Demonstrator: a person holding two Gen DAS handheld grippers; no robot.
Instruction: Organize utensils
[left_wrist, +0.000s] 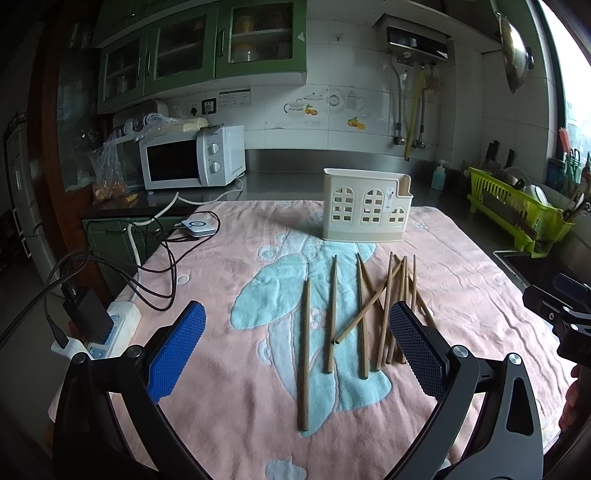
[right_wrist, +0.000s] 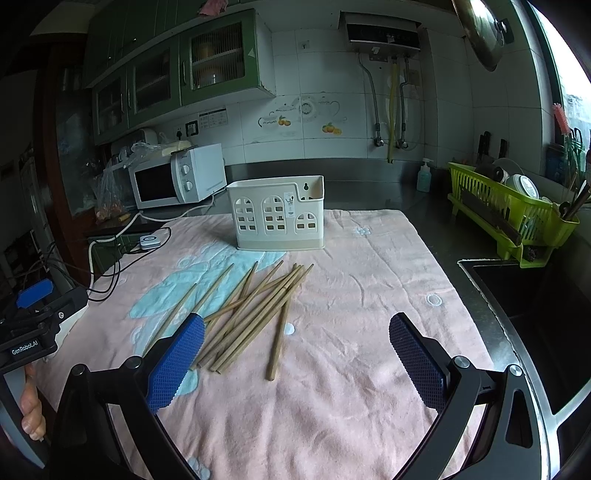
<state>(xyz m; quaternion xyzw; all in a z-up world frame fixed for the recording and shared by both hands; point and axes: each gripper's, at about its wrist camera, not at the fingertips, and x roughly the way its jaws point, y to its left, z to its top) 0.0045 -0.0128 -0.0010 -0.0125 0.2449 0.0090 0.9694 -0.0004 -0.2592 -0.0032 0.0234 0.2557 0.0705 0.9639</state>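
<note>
While both grippers are hovering released above the pink towel (right_wrist: 369, 295), the left gripper (left_wrist: 297, 345) and right gripper (right_wrist: 297, 350) are holding nothing; chopsticks (right_wrist: 251, 314) are lying scattered near the cream holder (right_wrist: 277, 218), which is standing farther back.

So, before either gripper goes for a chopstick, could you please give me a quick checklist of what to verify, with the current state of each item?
1. Left gripper open and empty: ok, jaws spread wide, nothing between the pads.
2. Right gripper open and empty: ok, same.
3. Chopsticks within reach on the pink towel: ok, but most lie crossed in a pile.
4. An isolated chopstick available for a clean pick: ok, the leftmost chopstick lies apart from the others.
5. Cream utensil holder upright, top open: ok, standing at the towel's far end.
6. Holder interior free of obstructions: cannot tell, the inside is not visible.
</note>
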